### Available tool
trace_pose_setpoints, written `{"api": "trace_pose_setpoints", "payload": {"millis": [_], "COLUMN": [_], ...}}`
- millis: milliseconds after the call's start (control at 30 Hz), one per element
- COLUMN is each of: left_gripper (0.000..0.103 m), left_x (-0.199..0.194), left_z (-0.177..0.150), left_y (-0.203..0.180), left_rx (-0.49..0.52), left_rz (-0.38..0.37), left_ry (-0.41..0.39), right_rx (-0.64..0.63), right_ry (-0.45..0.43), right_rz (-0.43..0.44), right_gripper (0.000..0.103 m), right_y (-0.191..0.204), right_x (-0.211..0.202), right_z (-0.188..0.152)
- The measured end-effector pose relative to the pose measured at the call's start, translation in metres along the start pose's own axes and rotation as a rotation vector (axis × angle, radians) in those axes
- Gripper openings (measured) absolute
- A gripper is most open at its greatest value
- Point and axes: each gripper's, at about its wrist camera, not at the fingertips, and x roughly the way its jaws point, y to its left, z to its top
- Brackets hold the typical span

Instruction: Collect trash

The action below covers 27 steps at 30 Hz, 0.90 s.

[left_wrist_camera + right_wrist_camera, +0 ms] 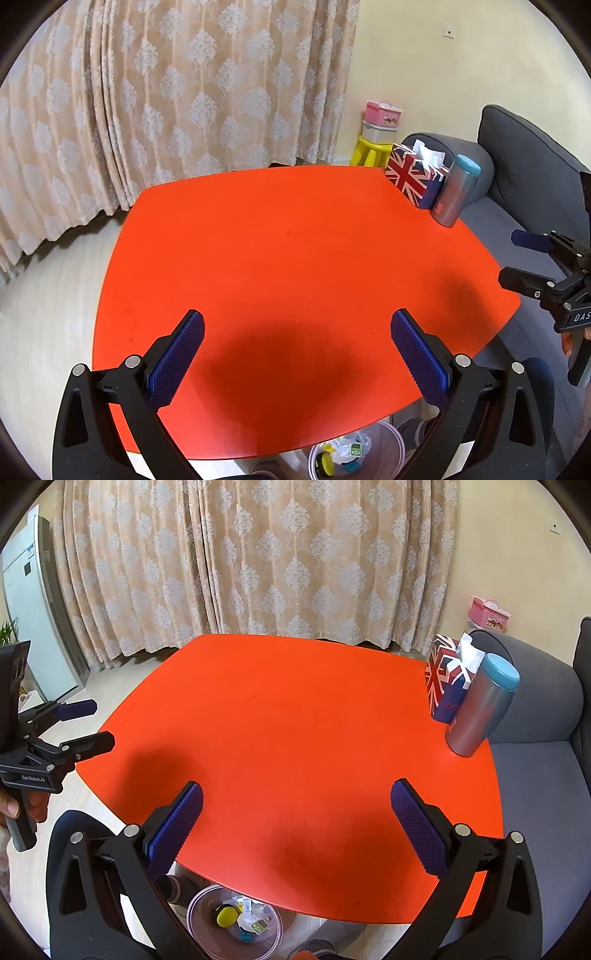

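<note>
A clear round bin [207, 915] stands on the floor below the near edge of the orange table [295, 720]. Small pieces of trash [245, 919] lie inside it, among them a yellow roll and white wrappers. The same bin [391, 448] shows low in the left wrist view. My left gripper [297, 332] hovers open over the near part of the table, nothing between its blue pads. My right gripper [295, 805] is open too, above the table's near edge. Each gripper also appears in the other's view, the right gripper [517, 258] and the left gripper [96, 723].
A Union Jack tissue box [441, 679] and a silver tumbler with a teal lid [480, 709] stand at the table's far right corner. A grey sofa [543, 775] runs along the right. Curtains hang behind; a yellow stool with boxes [371, 147] sits by the wall.
</note>
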Motion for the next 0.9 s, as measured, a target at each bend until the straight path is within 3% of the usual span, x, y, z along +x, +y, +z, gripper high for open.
{"api": "trace_pose_setpoints", "payload": {"millis": [900], "left_gripper": [0.097], "left_x": [-0.0021], "left_z": [0.0031], "left_y": [-0.0057], "left_rx": [0.020], "left_rz": [0.003], "left_ry": [-0.007], "right_rx": [-0.001], "right_ry": [0.005], "right_rz": [0.000], "right_gripper": [0.100], "right_y": [-0.0014], "right_x": [0.0044], "right_z": [-0.0038]}}
